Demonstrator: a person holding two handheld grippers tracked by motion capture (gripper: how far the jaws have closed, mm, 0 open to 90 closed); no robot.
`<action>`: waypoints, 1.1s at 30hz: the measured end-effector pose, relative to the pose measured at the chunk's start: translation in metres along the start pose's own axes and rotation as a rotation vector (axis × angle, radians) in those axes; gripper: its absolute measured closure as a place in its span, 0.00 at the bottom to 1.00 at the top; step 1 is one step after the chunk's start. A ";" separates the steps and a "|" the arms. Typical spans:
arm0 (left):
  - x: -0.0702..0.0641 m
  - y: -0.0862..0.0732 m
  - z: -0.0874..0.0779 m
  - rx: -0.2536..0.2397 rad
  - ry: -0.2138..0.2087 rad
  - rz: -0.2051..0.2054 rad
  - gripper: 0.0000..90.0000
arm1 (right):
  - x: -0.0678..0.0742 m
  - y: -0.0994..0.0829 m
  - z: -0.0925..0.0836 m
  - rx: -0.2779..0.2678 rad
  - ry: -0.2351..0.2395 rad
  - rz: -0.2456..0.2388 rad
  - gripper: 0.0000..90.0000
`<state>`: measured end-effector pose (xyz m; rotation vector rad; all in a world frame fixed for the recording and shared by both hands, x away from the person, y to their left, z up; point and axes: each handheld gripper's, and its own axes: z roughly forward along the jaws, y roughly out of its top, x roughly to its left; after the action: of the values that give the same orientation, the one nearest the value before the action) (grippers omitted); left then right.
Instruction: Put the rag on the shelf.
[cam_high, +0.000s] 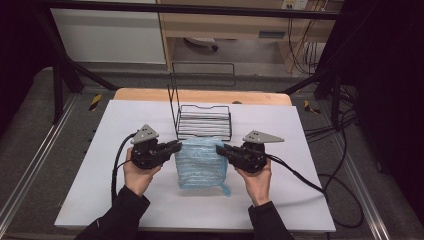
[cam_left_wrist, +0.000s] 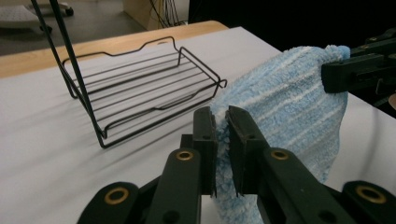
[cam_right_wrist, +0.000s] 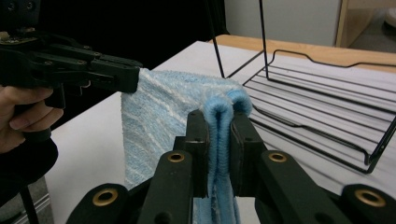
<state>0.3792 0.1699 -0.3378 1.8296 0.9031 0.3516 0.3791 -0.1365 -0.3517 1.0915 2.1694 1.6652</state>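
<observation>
On the white worktop (cam_high: 100, 165), just in front of the wire basket (cam_high: 204, 122), both tongs — left (cam_high: 176, 146) and right (cam_high: 220, 149) — grip the blue towel's (cam_high: 201, 162) top corners.

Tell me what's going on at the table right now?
A person holds a folded blue towel up off the white table, one top corner pinched in the left gripper, the other in the right gripper. The towel hangs between them, just in front of a black wire rack, which is empty.
</observation>
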 end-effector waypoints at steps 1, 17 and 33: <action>0.000 0.002 -0.001 -0.007 0.000 0.002 0.90 | 0.001 0.002 -0.001 -0.005 -0.001 -0.004 0.89; 0.000 0.030 -0.010 -0.104 -0.002 -0.003 0.90 | 0.013 0.027 -0.014 -0.120 -0.030 -0.056 0.90; -0.001 0.055 -0.007 -0.226 -0.014 -0.039 0.91 | 0.014 0.047 -0.021 -0.239 -0.067 -0.082 0.90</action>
<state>0.3977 0.1634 -0.2856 1.6028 0.8523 0.3990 0.3780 -0.1390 -0.2984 0.9639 1.8892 1.7683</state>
